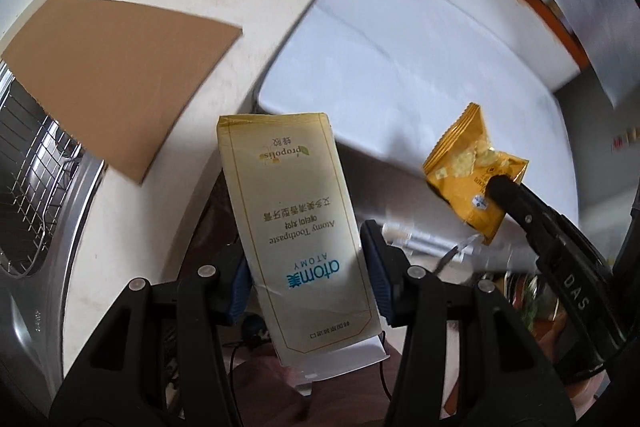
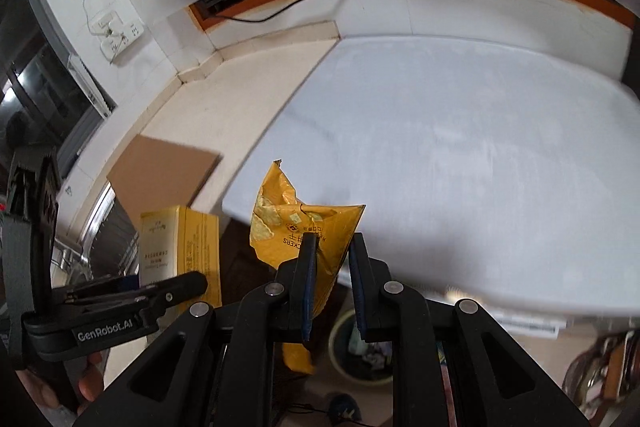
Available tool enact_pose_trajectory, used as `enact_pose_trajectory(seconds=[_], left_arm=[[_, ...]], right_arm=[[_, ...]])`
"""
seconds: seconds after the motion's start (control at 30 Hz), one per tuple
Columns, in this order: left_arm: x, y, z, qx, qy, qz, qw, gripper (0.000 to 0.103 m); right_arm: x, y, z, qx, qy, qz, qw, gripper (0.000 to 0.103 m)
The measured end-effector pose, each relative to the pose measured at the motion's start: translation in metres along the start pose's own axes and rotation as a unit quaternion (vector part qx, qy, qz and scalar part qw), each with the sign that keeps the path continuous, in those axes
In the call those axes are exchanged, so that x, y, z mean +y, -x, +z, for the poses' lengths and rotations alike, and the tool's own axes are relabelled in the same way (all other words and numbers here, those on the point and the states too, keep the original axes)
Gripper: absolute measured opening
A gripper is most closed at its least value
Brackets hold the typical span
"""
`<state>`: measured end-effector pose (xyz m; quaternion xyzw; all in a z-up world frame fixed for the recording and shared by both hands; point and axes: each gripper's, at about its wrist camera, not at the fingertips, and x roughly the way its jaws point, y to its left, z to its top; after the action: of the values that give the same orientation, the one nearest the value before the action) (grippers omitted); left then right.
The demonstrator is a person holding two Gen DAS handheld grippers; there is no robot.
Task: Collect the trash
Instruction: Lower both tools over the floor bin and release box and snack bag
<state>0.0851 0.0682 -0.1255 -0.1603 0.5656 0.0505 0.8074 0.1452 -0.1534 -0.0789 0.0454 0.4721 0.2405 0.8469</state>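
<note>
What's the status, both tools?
Left tool shut on toothpaste box, held off the counter. Right tool shut on yellow cracker wrapper. Bin below right tool, nothing in the way.

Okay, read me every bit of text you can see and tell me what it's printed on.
"atom美 ATOMY", "Atomy Toothpaste", "propolis": toothpaste box, upside down in the left claw.
"CKERS": yellow snack wrapper in the right claw, rest hidden.
"GenRobot.AI": left claw body.
"DAS": right claw body.
Box's Chinese and Korean lines: too small.
</note>
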Motion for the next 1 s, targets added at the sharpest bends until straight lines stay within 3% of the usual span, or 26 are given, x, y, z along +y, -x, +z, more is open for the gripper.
enact_pose_trajectory(seconds=[0.2, 0.47, 0.73, 1.0], left_arm=[[-0.003, -0.015, -0.042, 0.026, -0.054, 0.009, 0.9982, 0.046], [-0.016, -0.064, -0.086, 0.067, -0.088, 0.007, 0.9938, 0.046], [-0.003, -0.164, -0.12, 0.093, -0.055, 0.021, 0.9939, 0.046], [0.027, -0.28, -0.142, 0.112, -0.013, 0.027, 0.9932, 0.047]], right_arm=[[0.014, 0.014, -0.086, 0.038, -0.014, -0.021, 0.999, 0.016], [0.001, -0.004, -0.16, 0.104, -0.031, -0.037, 0.993, 0.016], [-0.045, -0.085, -0.21, 0.179, -0.069, -0.032, 0.981, 0.016], [-0.088, -0.21, -0.259, 0.23, -0.105, -0.039, 0.967, 0.016]])
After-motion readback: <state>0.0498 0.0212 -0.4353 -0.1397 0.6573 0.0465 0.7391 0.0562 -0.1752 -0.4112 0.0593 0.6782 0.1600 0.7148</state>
